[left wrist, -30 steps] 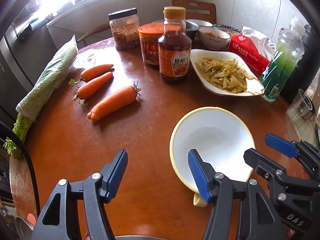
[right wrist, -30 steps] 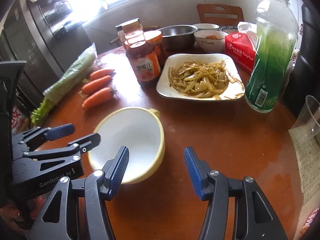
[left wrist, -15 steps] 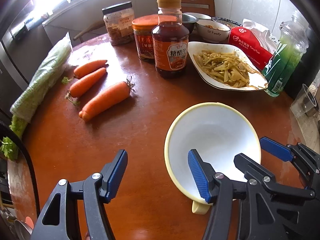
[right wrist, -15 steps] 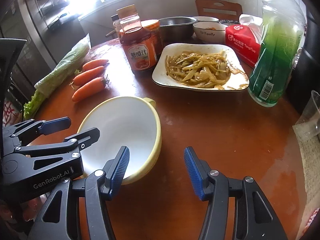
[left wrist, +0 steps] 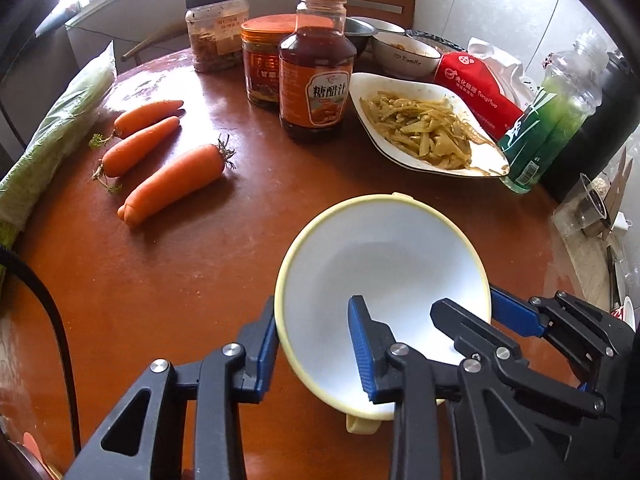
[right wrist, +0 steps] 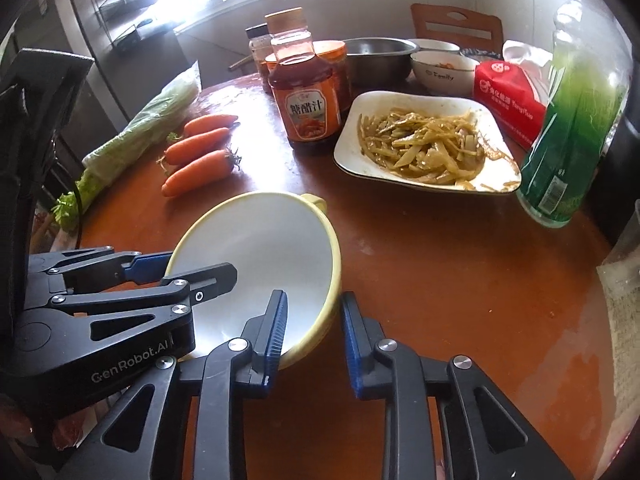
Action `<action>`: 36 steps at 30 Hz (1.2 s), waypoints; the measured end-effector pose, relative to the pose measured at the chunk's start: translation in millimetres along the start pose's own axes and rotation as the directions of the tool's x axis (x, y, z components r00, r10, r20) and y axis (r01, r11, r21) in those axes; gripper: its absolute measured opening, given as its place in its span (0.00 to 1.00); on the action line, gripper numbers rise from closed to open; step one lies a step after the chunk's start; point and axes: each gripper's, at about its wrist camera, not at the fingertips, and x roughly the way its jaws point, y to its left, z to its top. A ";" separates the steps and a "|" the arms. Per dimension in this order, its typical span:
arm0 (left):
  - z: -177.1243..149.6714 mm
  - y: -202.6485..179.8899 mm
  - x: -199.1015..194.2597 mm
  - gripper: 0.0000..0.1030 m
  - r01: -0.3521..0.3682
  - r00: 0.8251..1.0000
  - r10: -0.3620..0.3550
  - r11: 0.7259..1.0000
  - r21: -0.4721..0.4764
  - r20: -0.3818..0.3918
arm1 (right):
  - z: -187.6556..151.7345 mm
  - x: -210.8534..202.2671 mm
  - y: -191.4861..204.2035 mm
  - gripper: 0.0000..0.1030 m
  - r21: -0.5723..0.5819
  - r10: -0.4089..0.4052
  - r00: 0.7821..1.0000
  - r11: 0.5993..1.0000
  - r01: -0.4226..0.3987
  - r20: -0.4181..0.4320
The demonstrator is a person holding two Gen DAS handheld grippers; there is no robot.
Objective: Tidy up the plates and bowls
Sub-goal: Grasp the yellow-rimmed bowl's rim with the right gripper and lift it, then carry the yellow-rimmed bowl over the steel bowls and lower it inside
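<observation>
The blue-padded fingers [left wrist: 362, 354] of the left gripper [left wrist: 316, 346] have just been closing and now pinch the near-left wall of the white plastic bowl with a pale yellow rim and small tab handles [left wrist: 384, 264], one pad outside the rim and one inside; the right gripper [right wrist: 314, 330] has likewise just been closing, its pads straddling the bowl's rim at lower centre of the right wrist view, the inner pad against the wall, though whether the outer pad presses cannot be told; the bowl sits at lower centre of both views on the round reddish-brown wooden table [left wrist: 180, 280], empty; to lift it well, I judge both hands should rise together and keep the rim level, since a thin plastic wall may flex or slip from an uneven pinch; beyond it, toward the upper right, lies the white square plate of yellowish stir-fried strips [left wrist: 424, 124], which looks full and should be skirted; the brown sauce bottle with an orange label [left wrist: 316, 64] stands just left of that plate; three carrots [left wrist: 172, 184] lie at the left, well apart from the bowl.
</observation>
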 end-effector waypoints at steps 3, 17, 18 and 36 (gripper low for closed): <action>-2.1 1.4 -5.2 0.33 0.017 1.000 -0.017 1.000 -0.008 0.010 | 0.4 -3.0 1.1 0.27 -0.004 -0.003 1.000 1.000 0.003 0.006; -23.7 26.8 -69.3 0.33 0.012 0.992 -0.004 0.998 -0.055 0.130 | 8.1 -42.9 40.2 0.27 -0.067 0.058 0.994 0.996 -0.052 0.091; -25.9 30.2 -74.8 0.33 0.009 0.990 -0.001 0.998 -0.063 0.140 | 8.2 -45.5 45.3 0.27 -0.075 0.064 0.993 0.996 -0.056 0.095; -80.1 64.5 -148.7 0.33 0.006 0.965 0.027 0.992 -0.125 0.261 | -9.3 -98.7 112.9 0.27 -0.183 0.121 0.977 0.979 -0.089 0.175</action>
